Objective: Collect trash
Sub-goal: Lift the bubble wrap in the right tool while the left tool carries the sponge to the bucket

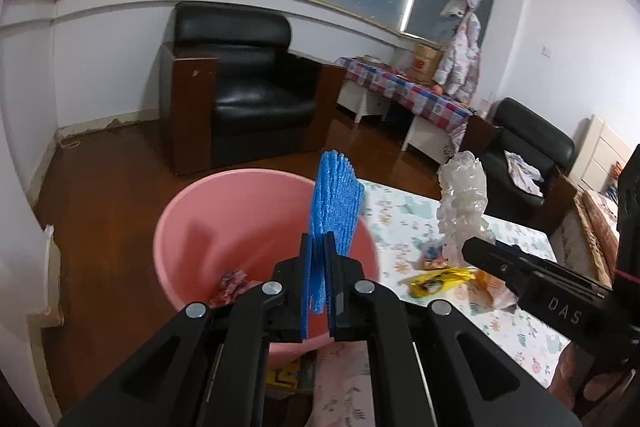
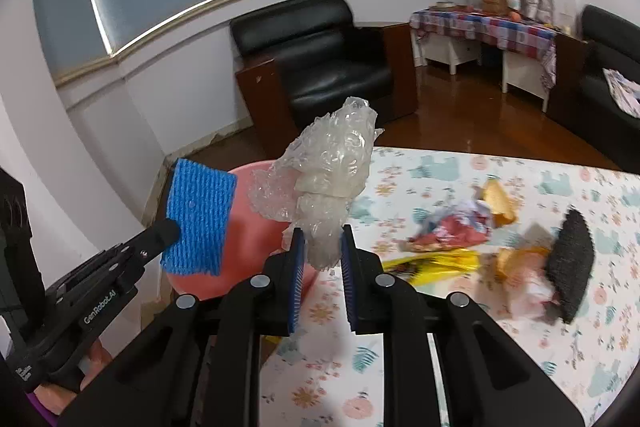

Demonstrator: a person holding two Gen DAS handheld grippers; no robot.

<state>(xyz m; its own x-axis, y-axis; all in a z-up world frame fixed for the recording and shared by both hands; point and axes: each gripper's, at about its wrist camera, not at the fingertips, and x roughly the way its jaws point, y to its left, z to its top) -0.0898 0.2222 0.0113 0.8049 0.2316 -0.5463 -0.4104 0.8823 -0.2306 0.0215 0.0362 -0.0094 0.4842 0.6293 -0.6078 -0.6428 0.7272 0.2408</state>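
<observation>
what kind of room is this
Most likely a lived-in home sitting room: black leather armchairs, a side table under a patchwork cloth, clothes hanging by the window, and a wooden floor.

I see blue foam netting (image 1: 335, 205) upright over the pink bucket (image 1: 208, 223), crumpled clear plastic (image 2: 320, 179) raised beside it, wrappers (image 2: 444, 231) scattered on the table.
</observation>
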